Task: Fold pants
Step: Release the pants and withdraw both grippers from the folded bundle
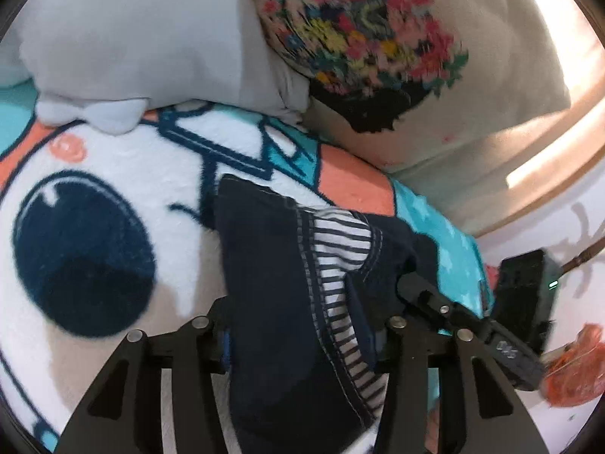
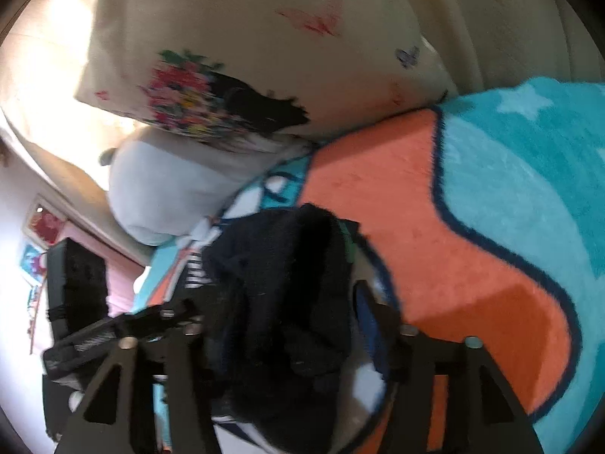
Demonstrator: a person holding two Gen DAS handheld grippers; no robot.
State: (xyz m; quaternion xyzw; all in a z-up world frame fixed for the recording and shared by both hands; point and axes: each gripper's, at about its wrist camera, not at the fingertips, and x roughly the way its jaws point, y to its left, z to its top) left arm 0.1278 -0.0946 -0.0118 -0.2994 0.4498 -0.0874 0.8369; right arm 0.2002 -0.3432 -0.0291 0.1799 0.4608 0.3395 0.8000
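Note:
Dark navy pants (image 1: 264, 283) with a striped lining (image 1: 340, 249) lie bunched on a cartoon blanket (image 1: 113, 174). My left gripper (image 1: 306, 314) is shut on them, and the cloth fills the whole gap between its fingers. In the left wrist view my right gripper (image 1: 427, 295) reaches in from the right onto the same bundle. In the right wrist view the pants (image 2: 287, 283) sit as a dark heap between the fingers of my right gripper (image 2: 280, 310), which stands open with a slit of blanket showing beside its right finger (image 2: 368, 314). My left gripper (image 2: 124, 325) comes in from the left.
A grey pillow (image 1: 143, 38) and a cream pillow with a flower print (image 1: 378, 38) lean at the head of the bed. The orange and teal blanket (image 2: 472, 227) spreads to the right. A white wall with pictures (image 2: 41, 227) stands beside the bed.

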